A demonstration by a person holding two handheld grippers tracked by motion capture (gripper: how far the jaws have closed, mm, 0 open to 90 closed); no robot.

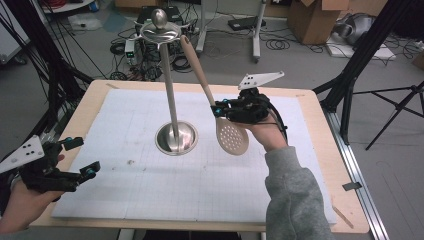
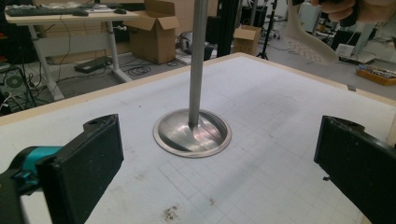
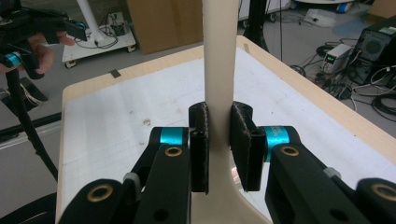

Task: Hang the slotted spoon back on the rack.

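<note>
High view: the slotted spoon point(image 1: 231, 136) is clamped by the right hand-held gripper point(image 1: 218, 110), at three o'clock of the stand point(image 1: 172, 107). The left hand-held gripper point(image 1: 80, 157) is held open. The handle tip should be guided steadily toward a hook.

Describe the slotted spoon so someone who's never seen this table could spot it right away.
Start at the white gridded mat on the wooden table, then find the tall metal stand at its centre. Just to its right, the right gripper clamps a long cream spoon by its neck, handle leaning up to the stand's top. Its round, hole-dotted bowl marks it out.
</note>
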